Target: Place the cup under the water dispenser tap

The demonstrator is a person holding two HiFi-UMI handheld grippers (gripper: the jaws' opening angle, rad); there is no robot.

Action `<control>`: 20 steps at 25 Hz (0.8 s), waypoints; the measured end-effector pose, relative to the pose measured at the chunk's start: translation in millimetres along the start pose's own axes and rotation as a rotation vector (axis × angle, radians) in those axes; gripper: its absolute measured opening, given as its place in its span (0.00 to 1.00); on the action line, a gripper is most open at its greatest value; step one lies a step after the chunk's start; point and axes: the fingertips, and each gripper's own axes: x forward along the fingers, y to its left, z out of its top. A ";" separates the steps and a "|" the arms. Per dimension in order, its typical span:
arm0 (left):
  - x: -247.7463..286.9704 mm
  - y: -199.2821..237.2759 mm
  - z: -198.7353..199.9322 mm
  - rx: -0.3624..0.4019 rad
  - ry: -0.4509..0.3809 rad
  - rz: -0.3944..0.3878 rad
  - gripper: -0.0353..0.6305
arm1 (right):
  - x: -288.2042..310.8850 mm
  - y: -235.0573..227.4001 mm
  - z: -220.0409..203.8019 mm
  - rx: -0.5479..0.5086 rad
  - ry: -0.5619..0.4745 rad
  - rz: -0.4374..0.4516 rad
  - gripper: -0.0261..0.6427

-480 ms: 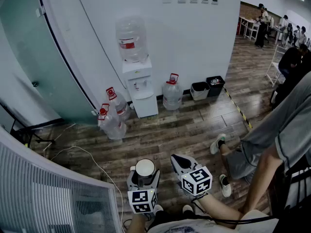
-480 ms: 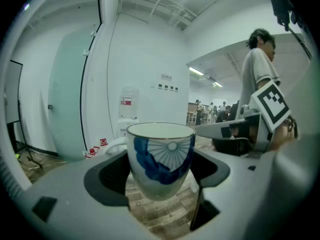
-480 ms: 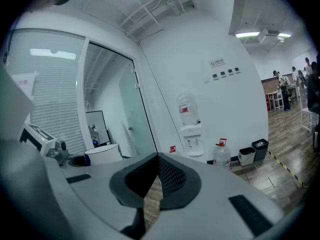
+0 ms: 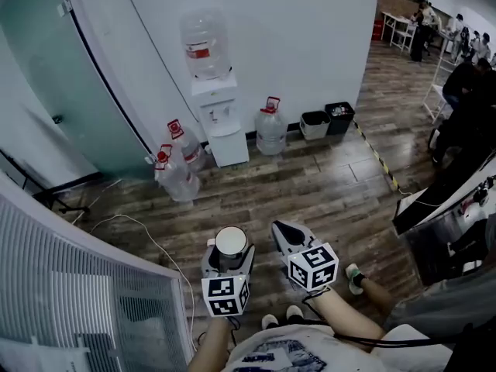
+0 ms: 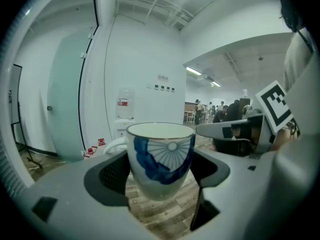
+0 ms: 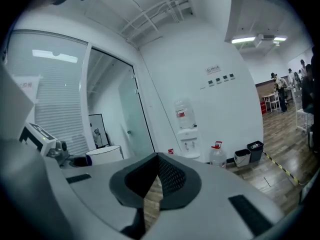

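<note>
Holding the blue-and-white cup (image 5: 161, 159) upright by its body, well apart from the water dispenser (image 4: 219, 122), the left gripper (image 4: 230, 256) clamps wide while the right gripper (image 6: 156, 176) stays out of it, closed and empty; ceramic judged rigid, slick and breakable, so the 2 pads belong mid-wall.

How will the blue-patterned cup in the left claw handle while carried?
Likely rigid and fragile: the cup looks like glazed ceramic. Its glossy, tapering wall might slip in the left claw. Seemingly empty, so probably light.
</note>
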 end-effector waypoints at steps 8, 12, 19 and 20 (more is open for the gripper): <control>3.5 -11.3 1.7 0.014 -0.009 0.004 0.66 | -15.5 -15.5 0.8 0.027 -0.006 0.014 0.07; 17.8 -23.4 8.8 0.012 -0.031 0.022 0.66 | -20.8 -36.9 7.5 0.011 -0.009 0.037 0.07; 54.7 -24.5 19.0 -0.002 -0.041 0.061 0.66 | -3.6 -72.2 14.5 0.015 -0.013 0.074 0.07; 61.8 -21.4 20.1 -0.001 -0.038 0.063 0.66 | 3.3 -77.1 14.0 0.017 -0.008 0.074 0.07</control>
